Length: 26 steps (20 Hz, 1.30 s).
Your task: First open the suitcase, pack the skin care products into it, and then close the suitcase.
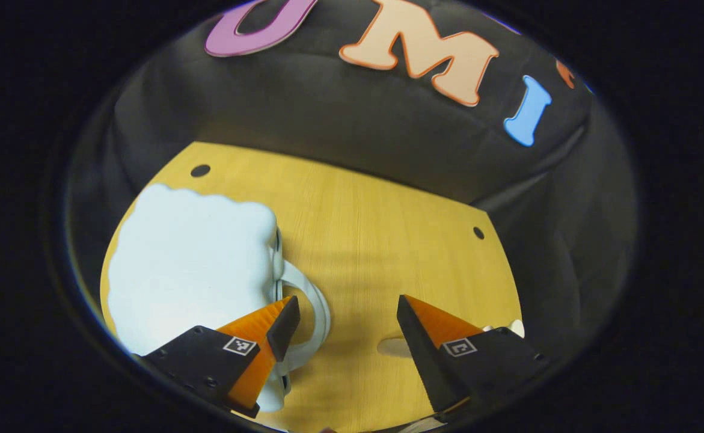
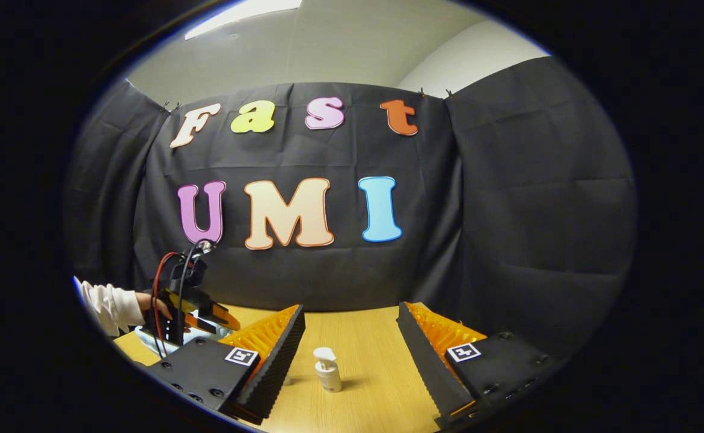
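Observation:
A pale blue suitcase [image 1: 189,264] lies flat on the wooden table [image 1: 388,240] at the left of the left gripper view, its lid down. Its looped handle [image 1: 320,304] sticks out toward the middle. My left gripper [image 1: 345,316] is open, one finger over the handle loop, the other above bare wood. In the right gripper view a small white pump bottle [image 2: 327,370] stands upright on the table [image 2: 376,337], beyond my open right gripper [image 2: 350,337] and between its fingers. Far left there, a hand holds the left gripper [image 2: 204,313] over the suitcase's edge [image 2: 147,344].
The black cloth wall closes the table's far side in both views. Two small dark holes [image 1: 200,170] [image 1: 478,233] mark the tabletop's back corners. A small pale object [image 1: 515,328] and a flat pale disc [image 1: 395,347] lie by the left gripper's right finger. A white sleeve [image 2: 108,307] reaches in.

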Available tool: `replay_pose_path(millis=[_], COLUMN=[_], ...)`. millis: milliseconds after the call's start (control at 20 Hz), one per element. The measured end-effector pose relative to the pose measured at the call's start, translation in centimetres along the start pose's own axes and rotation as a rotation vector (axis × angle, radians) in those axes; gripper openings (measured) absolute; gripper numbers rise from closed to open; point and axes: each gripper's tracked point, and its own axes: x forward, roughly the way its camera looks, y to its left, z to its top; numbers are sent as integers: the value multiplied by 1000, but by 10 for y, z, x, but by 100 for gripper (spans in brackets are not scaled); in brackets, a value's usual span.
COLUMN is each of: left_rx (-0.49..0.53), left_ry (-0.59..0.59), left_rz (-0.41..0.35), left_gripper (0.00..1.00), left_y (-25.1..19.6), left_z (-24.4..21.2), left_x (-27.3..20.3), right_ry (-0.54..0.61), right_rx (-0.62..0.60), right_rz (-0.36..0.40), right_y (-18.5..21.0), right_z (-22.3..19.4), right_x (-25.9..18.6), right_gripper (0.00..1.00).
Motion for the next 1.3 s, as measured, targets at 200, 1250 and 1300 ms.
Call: replay_pose_path(millis=[200,1250,1300], left_rx=[5,-40,-45], left_ry=[133,386,389], left_rz=[72,157,150], left_gripper=[99,20,16], left_y=[14,37,38], left_z=[-13,-56,-56], left_x=[28,83,83], right_ry=[40,87,88], right_rx=[-12,-46,-46], right_rz=[6,-20,-22], right_y=[4,-1,-1], right_z=[-15,-25,-25], right_x=[-1,-5,-5], right_gripper=[98,98,98])
